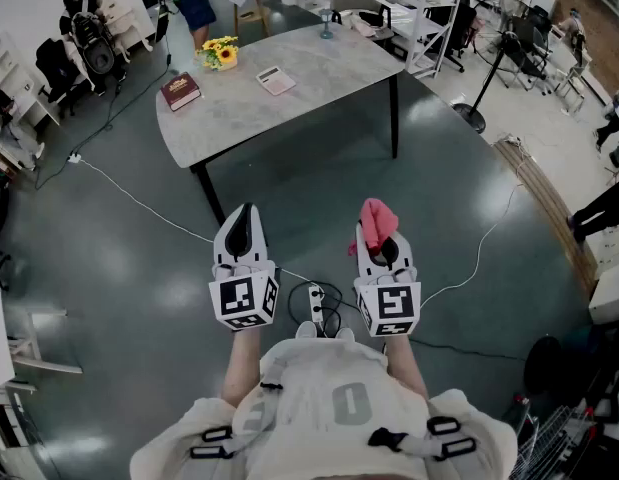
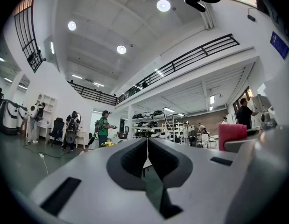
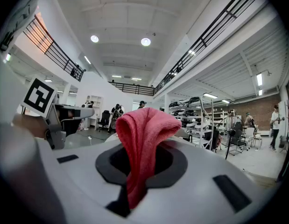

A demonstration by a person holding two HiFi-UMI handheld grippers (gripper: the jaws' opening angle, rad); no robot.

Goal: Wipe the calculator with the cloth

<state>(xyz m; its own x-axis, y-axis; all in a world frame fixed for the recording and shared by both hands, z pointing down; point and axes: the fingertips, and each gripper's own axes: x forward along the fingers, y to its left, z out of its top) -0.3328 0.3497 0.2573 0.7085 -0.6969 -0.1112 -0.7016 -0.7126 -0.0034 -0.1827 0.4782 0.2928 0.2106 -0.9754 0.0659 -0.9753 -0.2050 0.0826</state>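
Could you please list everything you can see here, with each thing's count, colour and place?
table: one, grey, ahead on the floor
calculator: one, white, middle of the table
book: one, dark red, table's left end
flowers: one bunch, yellow, table's far left edge
fan: one, black, floor right of the table
power strip: one, white, floor between the tools
cloth: one, pink, in the right tool
left tool: one, white, shut and empty
right tool: one, white, shut on the cloth

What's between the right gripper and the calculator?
Head view: only bare dark floor, then a bare stretch of table up to the calculator. The right gripper, shut on the pink cloth, is over the floor.
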